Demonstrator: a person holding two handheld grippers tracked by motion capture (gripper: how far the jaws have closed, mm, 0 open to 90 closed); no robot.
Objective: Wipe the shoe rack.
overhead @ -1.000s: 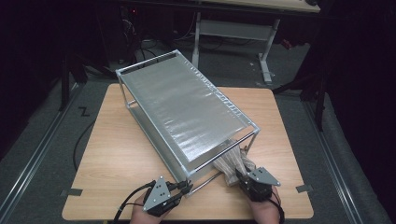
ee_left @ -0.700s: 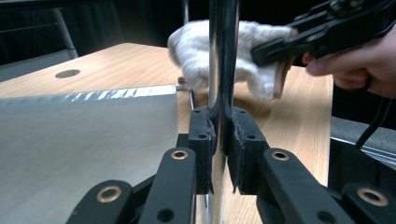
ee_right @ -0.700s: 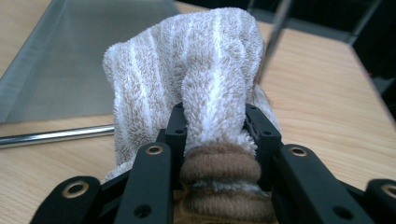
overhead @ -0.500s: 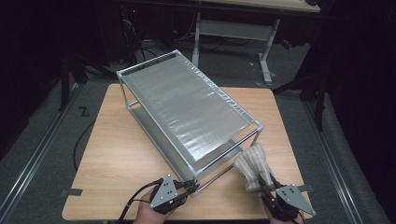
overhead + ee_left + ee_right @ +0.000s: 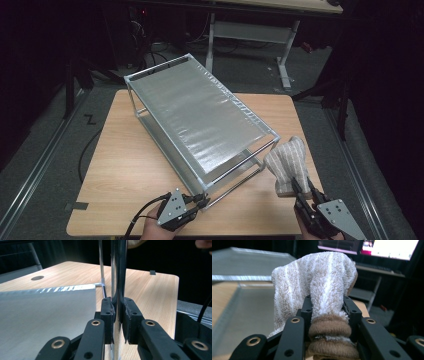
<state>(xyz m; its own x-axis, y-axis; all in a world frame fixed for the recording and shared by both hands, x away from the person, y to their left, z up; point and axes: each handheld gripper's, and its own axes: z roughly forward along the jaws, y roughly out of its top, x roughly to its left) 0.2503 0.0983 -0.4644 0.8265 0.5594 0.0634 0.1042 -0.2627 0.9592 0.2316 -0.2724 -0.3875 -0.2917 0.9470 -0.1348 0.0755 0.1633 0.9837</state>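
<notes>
A two-tier metal rack (image 5: 195, 117) with silvery shelves stands slantwise on the wooden table (image 5: 130, 165). My left gripper (image 5: 197, 202) is at its near corner, shut on the chrome corner post (image 5: 118, 277). My right gripper (image 5: 300, 192) at the table's near right edge is shut on a beige-and-white striped towel (image 5: 289, 162). In the right gripper view the towel (image 5: 322, 282) bulges up between the jaws, its brown hem bunched low between them. The towel hangs just right of the rack's near end.
The lower shelf (image 5: 45, 315) lies left of the held post. Bare table spreads left of the rack and along the front edge. A desk frame (image 5: 250, 35) stands beyond the table. Dark floor and rails flank both sides.
My right gripper has drawn the towel out from under the rack's near end and to the right, toward the table's near right corner. The left gripper stays on the corner post.
</notes>
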